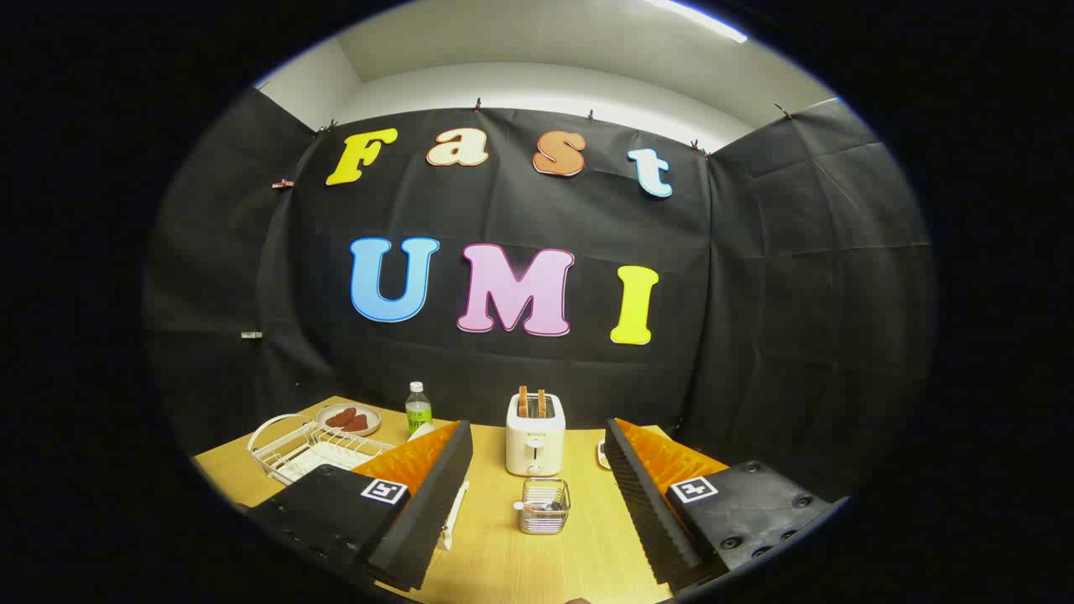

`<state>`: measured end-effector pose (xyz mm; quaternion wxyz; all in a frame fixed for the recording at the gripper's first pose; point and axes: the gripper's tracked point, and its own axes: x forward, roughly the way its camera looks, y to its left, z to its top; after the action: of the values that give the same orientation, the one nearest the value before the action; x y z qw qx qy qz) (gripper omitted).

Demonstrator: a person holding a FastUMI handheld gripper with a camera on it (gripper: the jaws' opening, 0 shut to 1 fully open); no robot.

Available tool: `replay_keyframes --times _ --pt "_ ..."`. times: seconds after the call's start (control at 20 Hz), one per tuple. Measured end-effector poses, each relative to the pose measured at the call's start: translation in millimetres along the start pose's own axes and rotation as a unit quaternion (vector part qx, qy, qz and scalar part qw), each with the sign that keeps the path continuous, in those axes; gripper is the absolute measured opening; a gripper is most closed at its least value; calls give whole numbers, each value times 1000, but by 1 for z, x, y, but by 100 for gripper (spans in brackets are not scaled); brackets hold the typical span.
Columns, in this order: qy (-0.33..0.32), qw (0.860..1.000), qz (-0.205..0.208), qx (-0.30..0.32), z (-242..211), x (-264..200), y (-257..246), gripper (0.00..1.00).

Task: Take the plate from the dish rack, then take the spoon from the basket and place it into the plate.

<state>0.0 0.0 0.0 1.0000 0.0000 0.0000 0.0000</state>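
Observation:
My gripper is open and held above the wooden table, with nothing between its wide-apart fingers. A small clear mesh basket stands on the table between the fingers, close in. The spoon lies inside it, its pale end poking over the left rim. The white wire dish rack sits to the left, beyond the left finger. A flat white shape in the rack looks like the plate, partly hidden by the finger.
A white toaster with two slices of toast stands just beyond the basket. A green-labelled bottle and a dish of red food sit at the back left. A small white object peeks out behind the right finger.

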Motion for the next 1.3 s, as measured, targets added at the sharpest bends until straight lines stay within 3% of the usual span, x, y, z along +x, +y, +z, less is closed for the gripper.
replay_keyframes --times 0.95,1.1,1.3 --pt "33 999 -12 12 -23 -3 3 97" --pt "32 999 2 8 -22 5 13 97" --pt "40 998 54 -1 -18 32 46 98"
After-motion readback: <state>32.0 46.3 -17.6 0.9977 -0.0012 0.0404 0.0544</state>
